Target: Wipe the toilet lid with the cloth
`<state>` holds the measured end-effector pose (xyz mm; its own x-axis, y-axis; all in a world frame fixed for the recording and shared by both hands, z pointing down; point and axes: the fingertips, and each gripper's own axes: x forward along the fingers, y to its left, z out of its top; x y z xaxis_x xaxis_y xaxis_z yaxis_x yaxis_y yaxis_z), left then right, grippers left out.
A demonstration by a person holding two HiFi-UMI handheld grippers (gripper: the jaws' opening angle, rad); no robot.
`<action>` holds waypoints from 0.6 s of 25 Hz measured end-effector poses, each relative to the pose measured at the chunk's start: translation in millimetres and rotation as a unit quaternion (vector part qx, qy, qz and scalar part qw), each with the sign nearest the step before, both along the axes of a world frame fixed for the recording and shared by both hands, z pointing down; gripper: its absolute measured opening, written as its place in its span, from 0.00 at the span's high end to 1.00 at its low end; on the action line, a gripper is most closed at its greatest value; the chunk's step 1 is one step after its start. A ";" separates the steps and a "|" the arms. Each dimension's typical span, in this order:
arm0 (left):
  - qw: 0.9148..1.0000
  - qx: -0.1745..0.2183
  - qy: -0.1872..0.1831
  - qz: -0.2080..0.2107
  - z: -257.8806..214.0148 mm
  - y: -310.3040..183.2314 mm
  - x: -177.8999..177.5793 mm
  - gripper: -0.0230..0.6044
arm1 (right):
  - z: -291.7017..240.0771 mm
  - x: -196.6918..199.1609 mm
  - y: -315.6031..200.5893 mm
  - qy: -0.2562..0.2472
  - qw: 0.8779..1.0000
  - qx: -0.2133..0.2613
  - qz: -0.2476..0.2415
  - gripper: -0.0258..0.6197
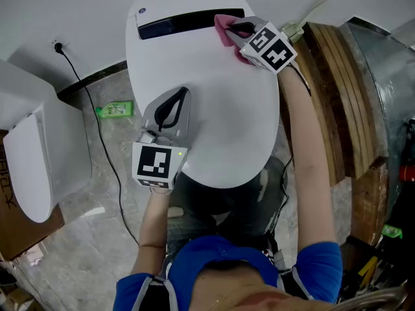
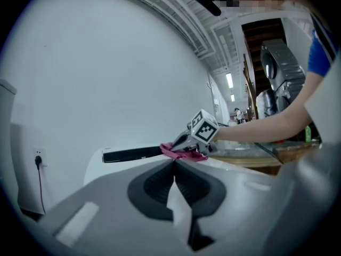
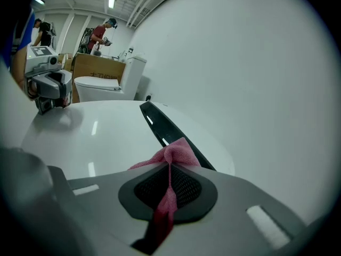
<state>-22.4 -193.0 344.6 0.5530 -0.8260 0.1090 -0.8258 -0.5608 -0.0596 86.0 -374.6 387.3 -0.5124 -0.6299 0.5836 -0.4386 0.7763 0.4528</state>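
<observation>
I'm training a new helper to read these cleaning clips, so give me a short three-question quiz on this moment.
1. Which one holds the pink cloth at the back of the toilet lid: the left hand-held gripper or the right hand-held gripper?
2. True or false: the left hand-held gripper's jaws stand wide apart.
3. Fill the blank: the green bottle lies on the ____.

Key
1. The right hand-held gripper; its jaws are shut on the cloth.
2. False; its jaws are together with nothing between them.
3. Floor.
</observation>
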 end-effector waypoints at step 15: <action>1.000 -0.001 0.005 -0.002 0.6 0.0 0.7 0.96 | 1.4 35.3 -5.8 -0.024 1.000 -0.001 0.016 0.95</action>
<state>-21.7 -193.0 345.2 0.5512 -0.8276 0.1055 -0.8282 -0.5581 -0.0506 121.4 -380.4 388.7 -0.5189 -0.6456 0.5603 -0.4850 0.7621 0.4290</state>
